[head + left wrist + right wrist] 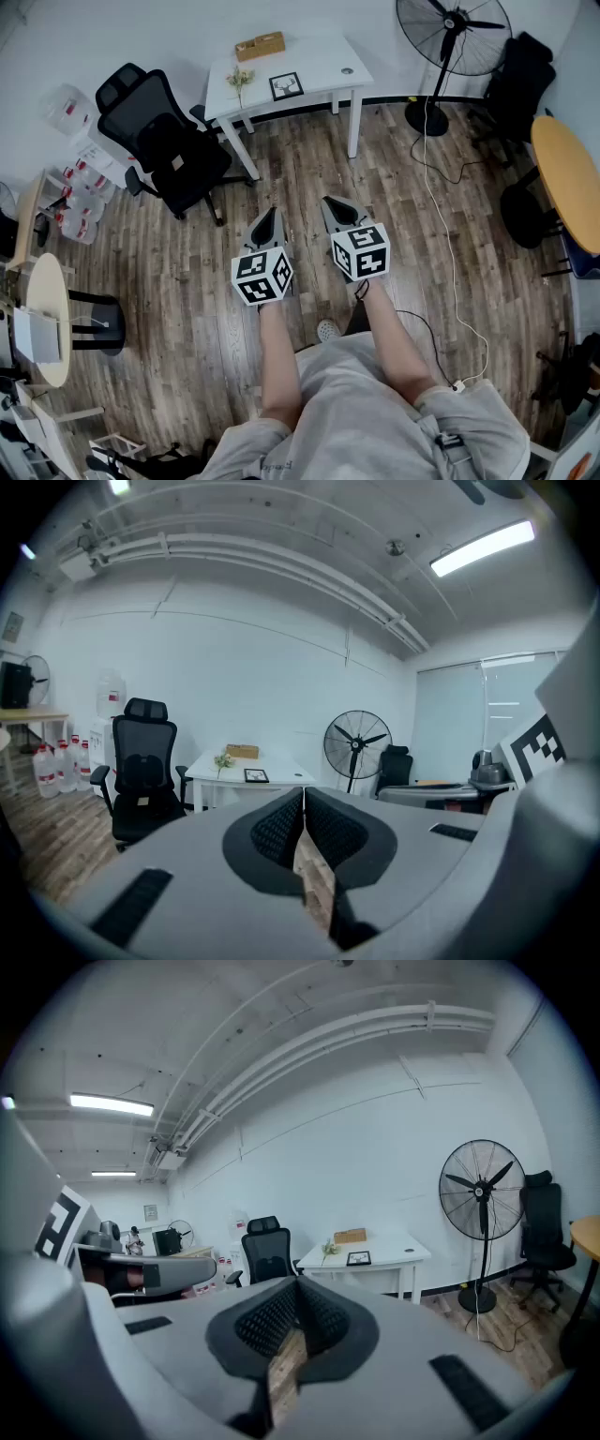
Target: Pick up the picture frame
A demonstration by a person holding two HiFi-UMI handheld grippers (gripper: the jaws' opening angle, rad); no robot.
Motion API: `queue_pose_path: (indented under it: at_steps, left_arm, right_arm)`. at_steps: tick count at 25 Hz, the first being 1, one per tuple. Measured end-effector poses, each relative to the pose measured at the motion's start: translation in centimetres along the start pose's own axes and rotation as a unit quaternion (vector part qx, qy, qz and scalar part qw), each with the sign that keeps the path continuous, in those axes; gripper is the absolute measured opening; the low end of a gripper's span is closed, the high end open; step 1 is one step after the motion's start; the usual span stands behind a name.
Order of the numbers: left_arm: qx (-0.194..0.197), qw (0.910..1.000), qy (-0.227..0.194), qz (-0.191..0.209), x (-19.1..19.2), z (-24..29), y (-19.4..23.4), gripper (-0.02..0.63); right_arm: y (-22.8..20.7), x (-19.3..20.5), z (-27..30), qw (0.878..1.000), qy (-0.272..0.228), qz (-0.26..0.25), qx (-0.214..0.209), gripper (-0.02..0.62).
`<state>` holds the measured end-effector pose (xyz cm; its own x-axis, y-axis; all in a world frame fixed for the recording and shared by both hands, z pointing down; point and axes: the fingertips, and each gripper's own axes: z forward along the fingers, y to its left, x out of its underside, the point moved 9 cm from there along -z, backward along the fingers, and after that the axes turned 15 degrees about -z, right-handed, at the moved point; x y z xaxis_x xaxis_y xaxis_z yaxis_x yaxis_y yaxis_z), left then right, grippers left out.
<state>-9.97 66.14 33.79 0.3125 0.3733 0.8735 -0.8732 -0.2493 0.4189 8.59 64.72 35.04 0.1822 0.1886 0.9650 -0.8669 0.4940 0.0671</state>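
A small black picture frame lies on the white desk at the far wall; it shows small in the left gripper view and in the right gripper view. My left gripper and right gripper hang side by side over the wooden floor, well short of the desk, both pointing toward it. Both are shut with nothing between their pads. In the left gripper view and the right gripper view the jaws meet at the tips.
On the desk also sit a brown box and a small flower sprig. A black office chair stands left of the desk, a standing fan right of it, its white cable trailing over the floor. Water bottles line the left wall.
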Motion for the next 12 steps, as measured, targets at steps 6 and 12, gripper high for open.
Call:
queue_pose_path:
  at_steps: [6,12]
  left_arm:
    - [-0.002,1.0000,-0.004,-0.005,-0.5,-1.0,0.5,0.028]
    - [-0.010,0.9998,0.000,-0.016,-0.6,-1.7,1.8,0.027]
  right_arm:
    - [0.4,0.0,-0.1,1.000,0.003,-0.001,0.004,0.023]
    - [0.7,0.3,-0.4,1.000,0.000,0.004,-0.003,0.023]
